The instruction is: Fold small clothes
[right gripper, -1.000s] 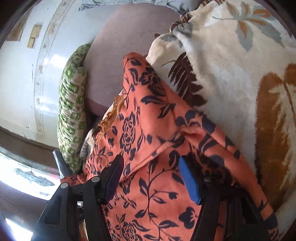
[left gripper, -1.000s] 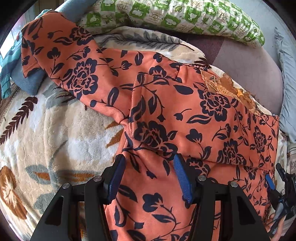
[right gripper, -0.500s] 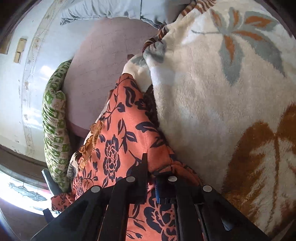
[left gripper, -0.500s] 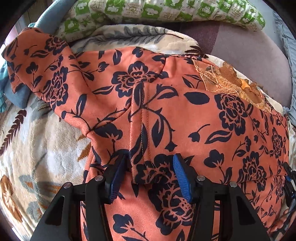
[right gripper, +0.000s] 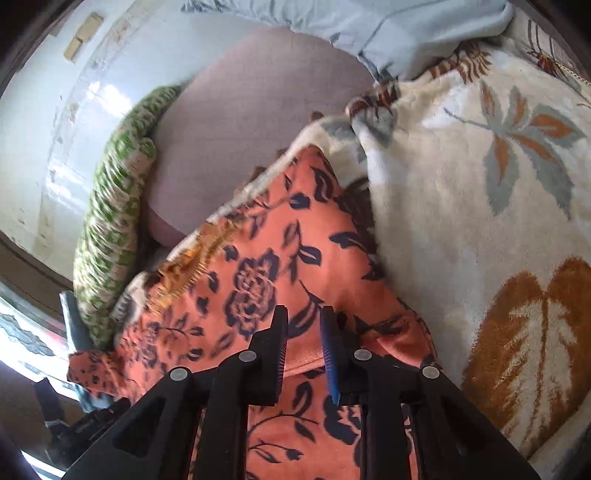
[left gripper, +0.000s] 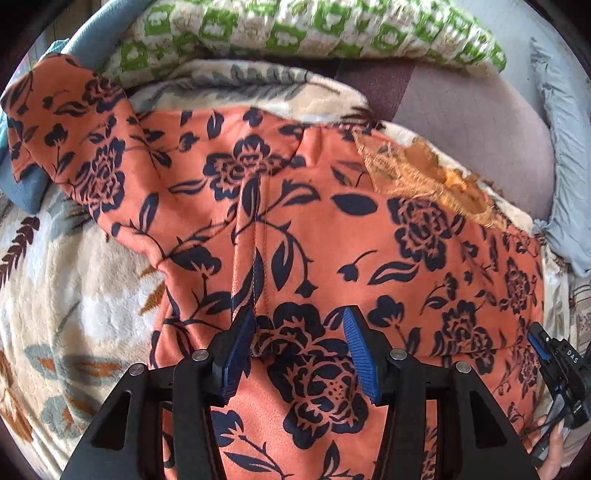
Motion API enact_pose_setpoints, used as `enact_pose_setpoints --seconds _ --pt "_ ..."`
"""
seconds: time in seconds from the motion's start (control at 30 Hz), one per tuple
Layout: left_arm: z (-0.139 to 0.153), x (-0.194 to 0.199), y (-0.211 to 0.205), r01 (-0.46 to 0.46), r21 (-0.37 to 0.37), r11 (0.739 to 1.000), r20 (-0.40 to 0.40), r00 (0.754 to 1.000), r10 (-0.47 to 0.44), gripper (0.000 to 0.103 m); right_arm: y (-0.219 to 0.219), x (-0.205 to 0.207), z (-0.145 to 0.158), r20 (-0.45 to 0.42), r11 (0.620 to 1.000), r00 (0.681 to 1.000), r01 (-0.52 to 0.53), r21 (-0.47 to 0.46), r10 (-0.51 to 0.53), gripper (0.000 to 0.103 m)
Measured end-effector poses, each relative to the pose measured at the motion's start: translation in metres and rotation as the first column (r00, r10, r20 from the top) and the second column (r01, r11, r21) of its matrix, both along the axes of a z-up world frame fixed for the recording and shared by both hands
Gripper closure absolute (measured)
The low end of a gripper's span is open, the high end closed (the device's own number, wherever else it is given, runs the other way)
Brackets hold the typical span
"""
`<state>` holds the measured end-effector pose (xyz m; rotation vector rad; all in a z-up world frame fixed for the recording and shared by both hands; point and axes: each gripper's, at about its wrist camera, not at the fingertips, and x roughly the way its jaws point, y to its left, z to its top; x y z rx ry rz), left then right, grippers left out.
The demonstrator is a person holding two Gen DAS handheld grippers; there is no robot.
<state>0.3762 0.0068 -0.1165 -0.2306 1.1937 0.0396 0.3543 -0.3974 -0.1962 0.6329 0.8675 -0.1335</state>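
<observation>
An orange garment (left gripper: 332, 240) with dark blue flowers lies spread on a cream leaf-print blanket (left gripper: 92, 295). One sleeve (left gripper: 74, 140) reaches up to the left, and a gold embroidered neckline (left gripper: 424, 177) shows at the upper right. My left gripper (left gripper: 299, 321) stands open and points down onto the garment's middle, its blue pads apart on either side of a seam. The right gripper (right gripper: 303, 314) is at the garment's (right gripper: 258, 288) right edge. Its jaws are opening by a narrow gap, with the fold's edge loose between them. One of its fingers (left gripper: 537, 341) shows in the left wrist view.
A green-and-white patterned pillow (left gripper: 314, 29) lies along the far side, beside a mauve mattress (left gripper: 472, 122). Pale grey-blue cloth (left gripper: 569, 166) is bunched at the right, and a blue cloth (left gripper: 26, 188) lies under the sleeve at the left. Bare blanket (right gripper: 480, 221) spreads to the right of the garment.
The right gripper closed on the garment's folded edge, then parted slightly as it rolled and lifted. The left gripper moved further onto the garment, toward the neckline, and its pads narrowed a little.
</observation>
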Motion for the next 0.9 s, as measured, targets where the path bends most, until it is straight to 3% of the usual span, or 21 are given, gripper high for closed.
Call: enact_pose_setpoints --seconds 0.1,0.2,0.4,0.53,0.63,0.7,0.83,0.9 --pt "-0.001 0.003 -0.006 0.024 0.059 0.998 0.027 0.999 -0.025 0.053 0.002 -0.006 0.003 0.012 1.000 1.000 -0.014 -0.023 0.014 0.086" --pt "0.010 -0.002 0.004 0.024 0.007 1.000 0.041 0.999 -0.025 0.054 0.016 -0.009 0.020 0.001 0.996 0.999 -0.038 -0.085 0.039 0.075" --pt "0.055 -0.022 0.099 -0.128 -0.063 0.990 0.133 0.982 0.136 0.053 0.074 -0.015 0.044 0.050 0.981 0.982 -0.180 -0.074 0.184 0.064" --pt "0.083 -0.038 0.190 -0.286 -0.117 0.951 0.157 0.940 0.302 0.053 0.134 -0.014 0.040 0.011 0.946 0.947 -0.319 -0.059 0.320 0.063" --pt "0.094 -0.062 0.233 -0.377 -0.154 0.913 0.120 0.910 0.396 0.053 0.179 -0.021 0.034 0.012 0.904 0.904 -0.427 -0.010 0.428 0.063" --pt "0.104 -0.084 0.244 -0.384 -0.138 0.913 0.113 0.910 0.400 0.053 0.210 -0.029 0.027 0.005 0.873 0.873 -0.488 -0.006 0.488 0.060" --pt "0.127 -0.116 0.246 -0.355 -0.055 0.933 0.174 0.917 0.359 0.053 0.259 -0.041 0.011 -0.039 0.826 0.826 -0.563 0.004 0.563 0.060" --pt "0.134 -0.125 0.245 -0.352 -0.064 0.934 0.165 0.919 0.358 0.053 0.274 -0.046 0.011 -0.048 0.806 0.806 -0.591 -0.003 0.591 0.060"
